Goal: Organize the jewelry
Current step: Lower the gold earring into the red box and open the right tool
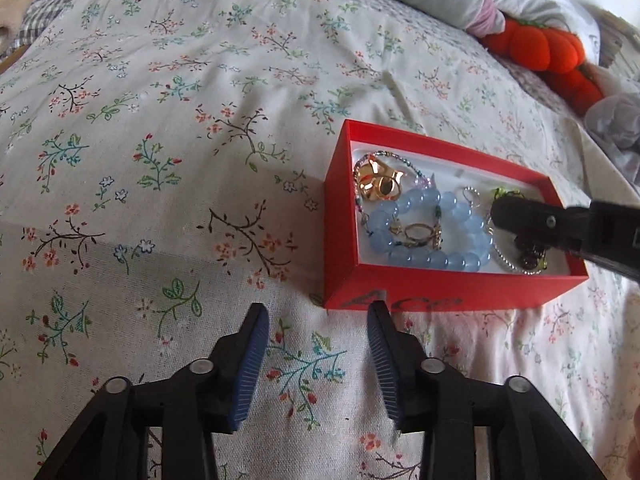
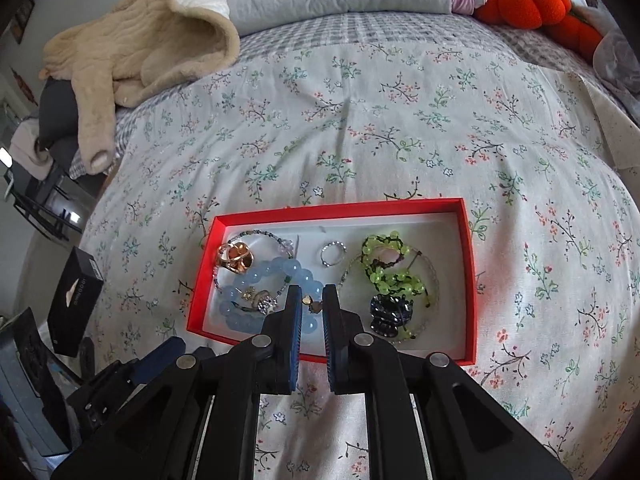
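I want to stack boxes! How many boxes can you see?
2: the red box holding jewelry on the bed, and a black box beyond the bed's left edge. Others may be hidden.

Soft daylight is filling both views, bright and even. A faint shadow is lying across the floral cotton bedspread (image 1: 168,184) on the left in the left wrist view. Fisheye distortion is bending the bed's edges, and dark vignetting is creeping into the right wrist view's corners. Focus is staying sharp.
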Demonstrator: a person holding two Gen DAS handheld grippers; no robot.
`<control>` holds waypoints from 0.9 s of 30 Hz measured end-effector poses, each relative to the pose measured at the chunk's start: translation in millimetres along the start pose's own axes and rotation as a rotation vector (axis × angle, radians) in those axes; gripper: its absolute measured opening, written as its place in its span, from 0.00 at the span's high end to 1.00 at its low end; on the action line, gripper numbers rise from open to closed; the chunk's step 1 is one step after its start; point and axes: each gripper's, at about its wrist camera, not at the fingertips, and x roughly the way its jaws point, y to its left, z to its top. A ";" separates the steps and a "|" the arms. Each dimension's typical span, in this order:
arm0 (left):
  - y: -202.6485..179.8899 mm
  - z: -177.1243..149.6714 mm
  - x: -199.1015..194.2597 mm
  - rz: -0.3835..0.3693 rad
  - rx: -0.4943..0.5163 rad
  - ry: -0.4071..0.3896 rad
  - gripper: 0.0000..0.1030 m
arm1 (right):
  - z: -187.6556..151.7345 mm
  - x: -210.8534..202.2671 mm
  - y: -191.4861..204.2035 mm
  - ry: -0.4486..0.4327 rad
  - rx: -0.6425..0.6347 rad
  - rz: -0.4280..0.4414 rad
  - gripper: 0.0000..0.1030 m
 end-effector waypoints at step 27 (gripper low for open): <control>-13.4 -40.5 -27.3 0.241 0.110 -0.007 0.01 | -73.6 -52.5 -40.2 0.014 0.003 -0.280 0.13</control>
